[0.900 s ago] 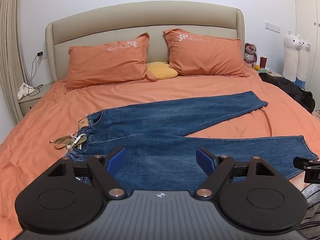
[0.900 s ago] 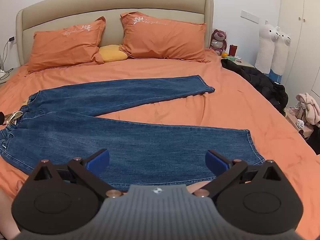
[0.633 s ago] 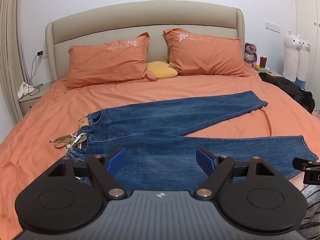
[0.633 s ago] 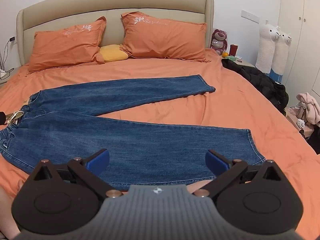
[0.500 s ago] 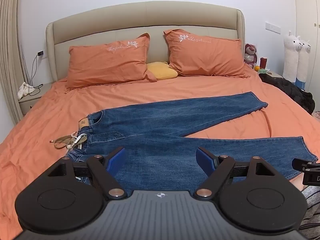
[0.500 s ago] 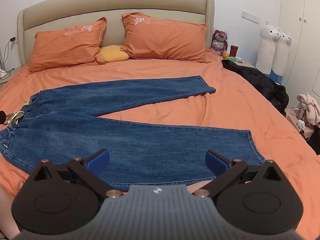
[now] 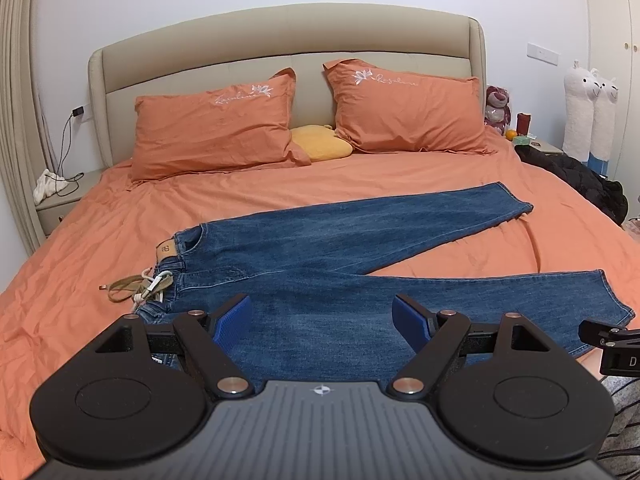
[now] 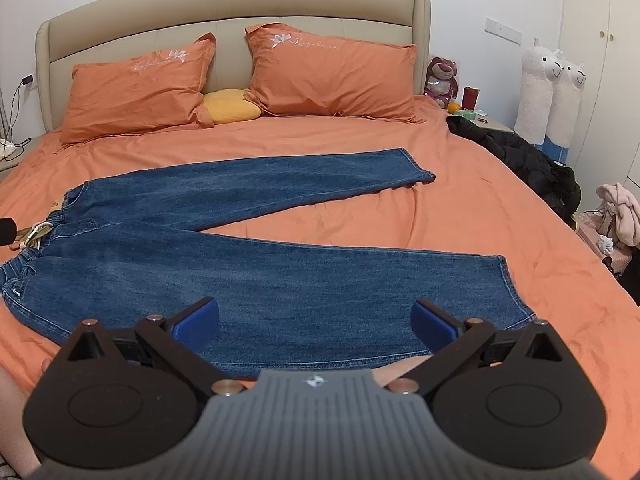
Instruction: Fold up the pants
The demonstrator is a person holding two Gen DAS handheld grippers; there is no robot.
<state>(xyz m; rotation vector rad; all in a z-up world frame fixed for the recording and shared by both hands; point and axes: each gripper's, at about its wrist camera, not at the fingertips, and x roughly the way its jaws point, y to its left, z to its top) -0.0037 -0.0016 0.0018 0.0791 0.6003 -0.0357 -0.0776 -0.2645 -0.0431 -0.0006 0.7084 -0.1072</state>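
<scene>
Pants: you face blue denim jeans (image 7: 360, 256) lying flat on the wrinkled orange bedsheet (image 7: 100, 232), legs splayed rightward.
Left gripper (image 7: 322, 320): yours, spread wide, empty.
Right gripper (image 8: 316, 322): wide, empty.
Room: bare sheet beyond the hems.

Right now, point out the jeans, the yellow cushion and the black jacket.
jeans (image 8: 280, 280): right wrist view, middle of the near leg.
yellow cushion (image 7: 320, 144): left wrist view, its top face.
black jacket (image 8: 520, 156): right wrist view, middle of the heap.
</scene>
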